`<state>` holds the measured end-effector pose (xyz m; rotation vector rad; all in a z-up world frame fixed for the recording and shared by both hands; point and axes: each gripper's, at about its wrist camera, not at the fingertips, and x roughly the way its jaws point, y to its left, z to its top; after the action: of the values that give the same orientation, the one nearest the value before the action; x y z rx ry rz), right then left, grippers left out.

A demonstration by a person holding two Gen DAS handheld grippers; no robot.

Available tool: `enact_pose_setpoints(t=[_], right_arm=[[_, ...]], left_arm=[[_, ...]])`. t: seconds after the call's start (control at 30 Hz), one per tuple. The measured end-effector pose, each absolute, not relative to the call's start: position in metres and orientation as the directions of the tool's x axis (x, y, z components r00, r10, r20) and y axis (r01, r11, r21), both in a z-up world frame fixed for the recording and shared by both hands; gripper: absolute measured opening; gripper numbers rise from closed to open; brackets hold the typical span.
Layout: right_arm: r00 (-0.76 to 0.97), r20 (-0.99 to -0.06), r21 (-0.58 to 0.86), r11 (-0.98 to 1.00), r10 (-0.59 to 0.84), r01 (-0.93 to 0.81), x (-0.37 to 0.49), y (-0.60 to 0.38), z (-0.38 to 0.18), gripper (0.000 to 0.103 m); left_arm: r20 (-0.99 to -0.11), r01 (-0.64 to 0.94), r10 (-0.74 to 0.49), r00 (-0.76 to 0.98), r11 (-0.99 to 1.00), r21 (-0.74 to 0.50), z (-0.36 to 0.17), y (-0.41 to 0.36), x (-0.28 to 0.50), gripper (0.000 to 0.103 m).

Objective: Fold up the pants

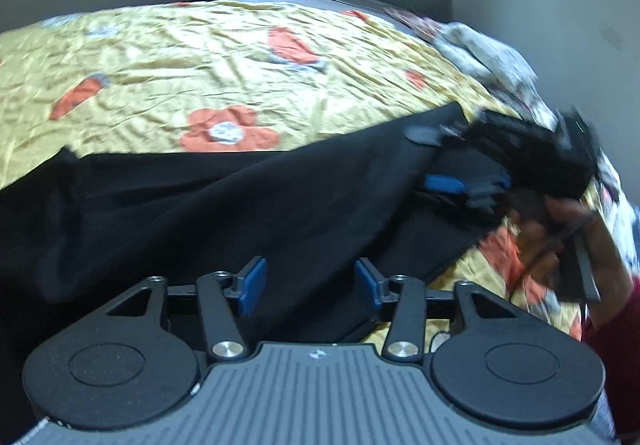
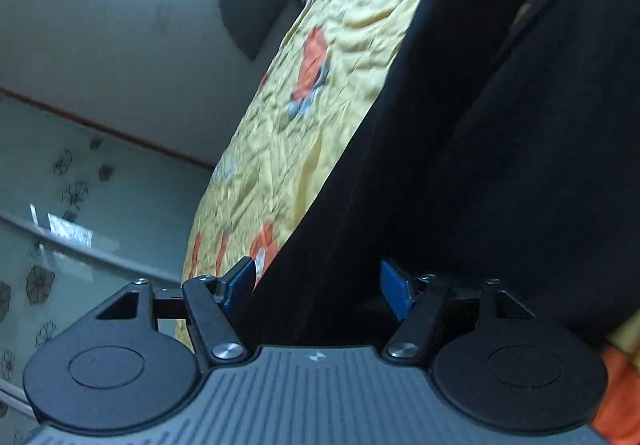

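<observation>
The black pants [image 1: 248, 201] sprawl across the near side of the bed, and beyond them the yellow flowered bedspread [image 1: 200, 57] lies bare right up to the far edge, so there is open room to pass over that stretch. At the right edge of the bed a heap of white patterned cloth [image 1: 484, 49] stands in the way, and the right gripper [image 1: 464, 161] hangs low over the pants close to it, crowding that corner. Off the bed's far side the glossy floor [image 2: 80, 205] is clear up to the wall [image 2: 100, 25].
</observation>
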<state>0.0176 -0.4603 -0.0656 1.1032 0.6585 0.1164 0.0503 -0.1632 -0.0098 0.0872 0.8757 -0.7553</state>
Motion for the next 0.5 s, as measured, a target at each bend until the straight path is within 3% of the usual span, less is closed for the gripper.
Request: enact_pose_setpoints(t=[0.17, 0.3, 0.43, 0.5], right_arm=[[0.847, -0.358, 0.888, 0.423, 0.393, 0.179, 0.033, -0.469, -0.042, 0.068], [0.852, -0.365, 0.867, 0.471, 0.375, 0.164, 0.047, -0.471, -0.025, 0.068], [0.862, -0.387, 0.859, 0.468, 0.327, 0.208, 0.054, -0.477, -0.034, 0.068], [0.874, -0.39, 0.862, 0.449, 0.291, 0.235, 0.052, -0.485, -0.042, 0.068]], left_arm=[[-0.726, 0.723, -0.567, 0.389, 0.677, -0.141, -0.019, -0.187, 0.041, 0.064], [-0.736, 0.727, -0.523, 0.43, 0.684, -0.061, -0.032, -0.205, 0.046, 0.064], [-0.722, 0.685, -0.463, 0.513, 0.729, 0.019, -0.04, -0.214, 0.056, 0.052], [-0.728, 0.668, -0.446, 0.521, 0.744, 0.022, -0.043, -0.215, 0.062, 0.033]])
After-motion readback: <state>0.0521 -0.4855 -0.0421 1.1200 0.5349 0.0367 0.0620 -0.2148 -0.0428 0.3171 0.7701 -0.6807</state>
